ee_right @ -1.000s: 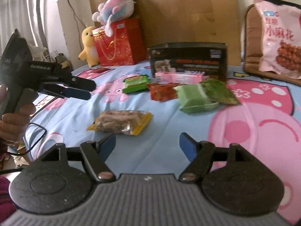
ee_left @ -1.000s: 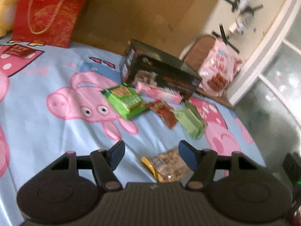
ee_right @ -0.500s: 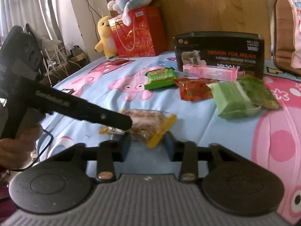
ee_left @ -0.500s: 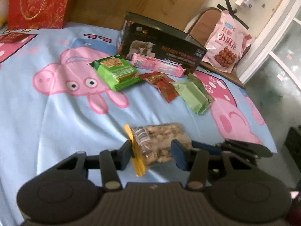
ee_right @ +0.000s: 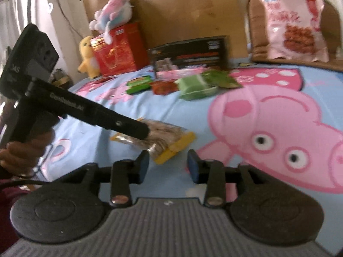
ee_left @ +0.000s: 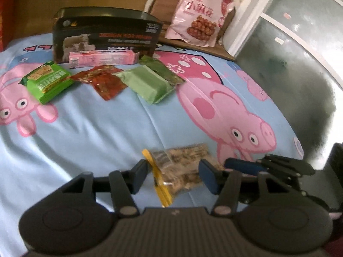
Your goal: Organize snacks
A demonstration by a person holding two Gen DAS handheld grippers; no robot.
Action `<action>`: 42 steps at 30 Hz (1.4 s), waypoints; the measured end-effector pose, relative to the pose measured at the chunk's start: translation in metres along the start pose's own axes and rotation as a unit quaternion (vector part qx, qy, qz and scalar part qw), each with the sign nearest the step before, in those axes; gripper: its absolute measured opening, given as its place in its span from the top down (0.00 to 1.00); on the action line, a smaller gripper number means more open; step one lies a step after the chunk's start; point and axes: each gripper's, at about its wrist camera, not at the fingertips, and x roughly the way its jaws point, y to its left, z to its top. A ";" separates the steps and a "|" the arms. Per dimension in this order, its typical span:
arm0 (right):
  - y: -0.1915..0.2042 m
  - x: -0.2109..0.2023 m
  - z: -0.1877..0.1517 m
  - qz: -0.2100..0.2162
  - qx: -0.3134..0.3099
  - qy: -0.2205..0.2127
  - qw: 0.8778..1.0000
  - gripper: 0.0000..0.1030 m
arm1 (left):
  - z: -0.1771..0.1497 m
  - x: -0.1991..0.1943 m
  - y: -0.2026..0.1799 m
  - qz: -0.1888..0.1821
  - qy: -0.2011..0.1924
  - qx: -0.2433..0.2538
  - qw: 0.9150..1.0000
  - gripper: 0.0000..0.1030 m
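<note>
clear crinkly snack packet with yellow seal strip at 6 o'clock on the blue cartoon-pig bedsheet | likely light, soft, slippery; pinch mid-body | left gripper low, level, jaws released astride it | right gripper released, packet at its 11 o'clock

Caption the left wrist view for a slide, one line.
Left gripper straddles a clear nut-snack packet on the cartoon-pig bedsheet, remaining snacks lined before the black box.
</note>
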 end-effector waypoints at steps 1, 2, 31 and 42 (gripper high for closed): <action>0.002 0.001 0.000 -0.006 -0.008 -0.001 1.000 0.51 | 0.000 -0.001 0.003 -0.001 0.000 -0.007 1.000 0.47; 0.003 0.004 0.000 -0.007 -0.015 -0.001 1.000 0.51 | -0.001 -0.003 0.006 -0.003 0.001 -0.014 1.000 0.48; -0.046 0.163 0.180 -0.115 -0.041 -0.099 0.988 0.60 | 0.209 0.057 0.056 0.093 -0.125 -0.008 0.988 0.58; -0.109 0.134 0.125 -0.023 0.138 -0.006 0.990 0.60 | 0.107 0.012 0.057 -0.022 -0.123 -0.078 0.989 0.56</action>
